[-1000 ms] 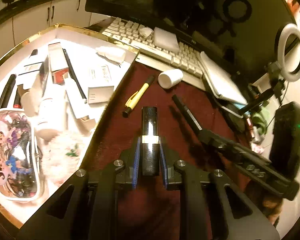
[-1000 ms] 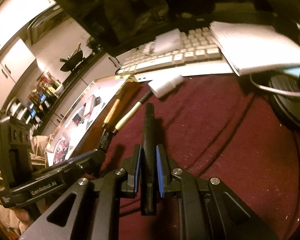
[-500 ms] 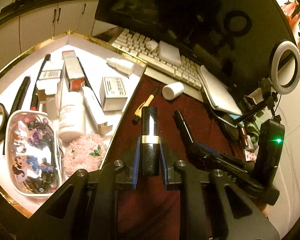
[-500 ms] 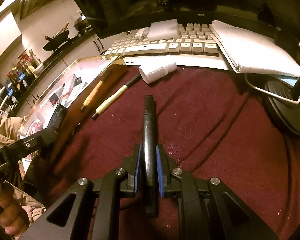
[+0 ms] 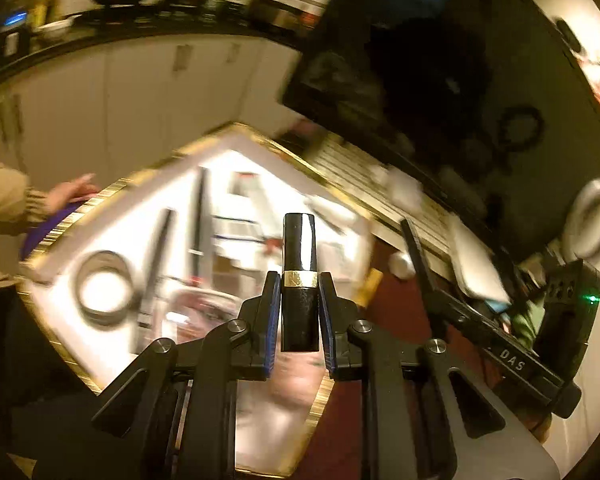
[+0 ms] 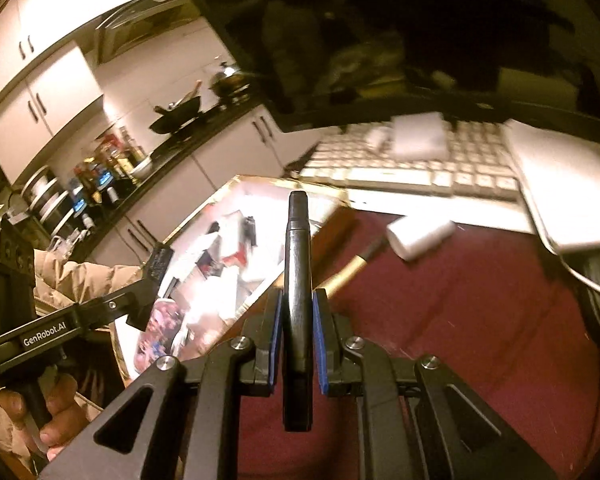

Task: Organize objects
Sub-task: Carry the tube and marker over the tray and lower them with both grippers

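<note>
in the left wrist view, over the gold-rimmed white tray [image 5: 332,196]: my left gripper [image 5: 299,284] is clamped narrow on a glossy black lipstick tube with a gold band [image 5: 299,256]. the blue pads sit at the band and below, so the tube stands out forward along the fingers, clear of the tray. i judge it is held this way so it can be lowered in lengthwise. under it, blurred: a roll of dark tape [image 5: 100,288], long dark pens [image 5: 198,220] and pale boxes, already lying in the tray. a hand in a beige sleeve [image 5: 70,192] rests at the tray's far left rim; why, i cannot tell. on the dark red tablecloth [image 5: 396,300] just right of the tray lie a white cylindrical bottle [image 5: 400,264] and the end of a yellow pen [image 5: 370,284], not yet put away.

in the right wrist view, near the tray's right edge: my right gripper [image 6: 298,320] is closed on a slim matte black pen [image 6: 298,264], gripped near its middle, tip forward toward the tray [image 6: 260,182]. i judge both items are bound for the tray. on the cloth [image 6: 460,320] past the pen lie the white bottle [image 6: 420,236] and the yellow pen [image 6: 352,268]. behind them, a white keyboard [image 6: 420,168]. the left gripper [image 6: 156,264] shows at the left, over the tray.
</note>
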Demonstrator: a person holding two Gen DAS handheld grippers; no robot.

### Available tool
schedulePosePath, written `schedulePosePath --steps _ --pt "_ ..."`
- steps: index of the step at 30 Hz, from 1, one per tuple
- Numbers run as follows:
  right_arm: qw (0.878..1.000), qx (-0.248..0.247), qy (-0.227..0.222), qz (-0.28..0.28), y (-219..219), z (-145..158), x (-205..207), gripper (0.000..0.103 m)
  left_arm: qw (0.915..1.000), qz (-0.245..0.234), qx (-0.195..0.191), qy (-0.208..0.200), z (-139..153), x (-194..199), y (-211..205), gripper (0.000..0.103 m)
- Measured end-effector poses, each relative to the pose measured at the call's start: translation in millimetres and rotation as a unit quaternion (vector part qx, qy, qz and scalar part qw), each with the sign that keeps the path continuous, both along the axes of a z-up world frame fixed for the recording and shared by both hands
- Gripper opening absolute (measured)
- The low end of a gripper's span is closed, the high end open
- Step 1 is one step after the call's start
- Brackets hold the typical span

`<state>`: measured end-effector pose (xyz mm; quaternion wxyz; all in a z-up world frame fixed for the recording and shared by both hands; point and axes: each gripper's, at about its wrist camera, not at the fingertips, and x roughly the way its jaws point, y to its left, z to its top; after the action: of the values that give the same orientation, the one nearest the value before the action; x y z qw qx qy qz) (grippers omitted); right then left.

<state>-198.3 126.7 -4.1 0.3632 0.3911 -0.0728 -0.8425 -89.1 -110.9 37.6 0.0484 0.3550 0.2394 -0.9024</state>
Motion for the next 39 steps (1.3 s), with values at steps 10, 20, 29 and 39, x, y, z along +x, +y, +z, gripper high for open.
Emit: schedulePosePath --steps 10,20,29,39 --pt "0.997 -0.004 -0.046 0.066 -77 -1 -56 0.013 0.9933 0.092 0.02 -0.067 -25 -12 -62 0.017" --pt "0.995 0.012 -0.076 0.068 -129 -18 -96 0.013 0.9893 0.098 0.018 -0.106 -42 -40 -75 0.017" --pt "0.993 0.031 -0.093 0.06 -146 -39 -104 0.013 0.9884 0.082 0.01 -0.128 -50 -53 -74 0.017" --pt "0.993 0.044 -0.098 0.054 -150 -50 -108 0.014 0.9887 0.058 0.003 -0.138 -57 -60 -62 0.017"
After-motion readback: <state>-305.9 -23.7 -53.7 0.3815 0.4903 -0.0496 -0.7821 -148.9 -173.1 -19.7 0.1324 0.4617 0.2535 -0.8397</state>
